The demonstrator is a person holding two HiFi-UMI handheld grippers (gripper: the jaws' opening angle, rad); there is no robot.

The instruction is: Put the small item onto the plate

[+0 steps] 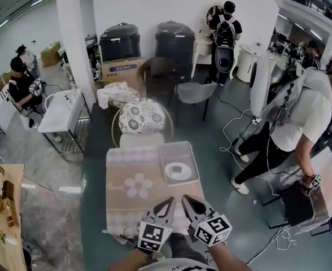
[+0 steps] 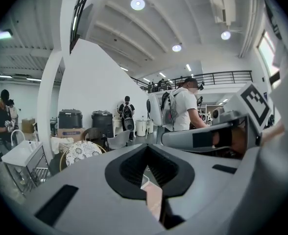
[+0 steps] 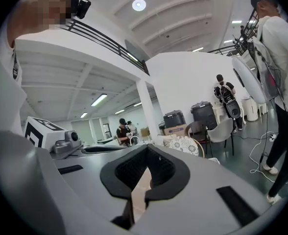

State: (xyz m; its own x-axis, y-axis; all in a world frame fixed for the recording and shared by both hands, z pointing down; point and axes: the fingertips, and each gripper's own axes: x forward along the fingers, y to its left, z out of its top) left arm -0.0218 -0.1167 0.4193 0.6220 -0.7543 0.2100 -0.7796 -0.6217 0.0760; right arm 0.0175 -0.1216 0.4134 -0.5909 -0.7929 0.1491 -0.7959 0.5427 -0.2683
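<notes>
A white plate (image 1: 178, 170) lies in a clear tray (image 1: 189, 155) at the far right of a small table with a pink flower-print cloth (image 1: 138, 186). A small pale item (image 1: 129, 231) rests near the table's front left edge, too small to make out. My left gripper (image 1: 170, 200) and right gripper (image 1: 186, 199) hover side by side over the near edge, tips pointing toward the tray. Both are shut with nothing held. In the left gripper view my left gripper (image 2: 147, 153) has its jaws closed tip to tip, and in the right gripper view my right gripper (image 3: 146, 152) looks the same.
A round chair with a patterned cushion (image 1: 141, 116) stands just behind the table, and a grey chair (image 1: 193, 91) farther back. A person in a white shirt (image 1: 301, 117) stands at the right among floor cables (image 1: 234, 133). A wooden shelf (image 1: 5, 208) is at the left.
</notes>
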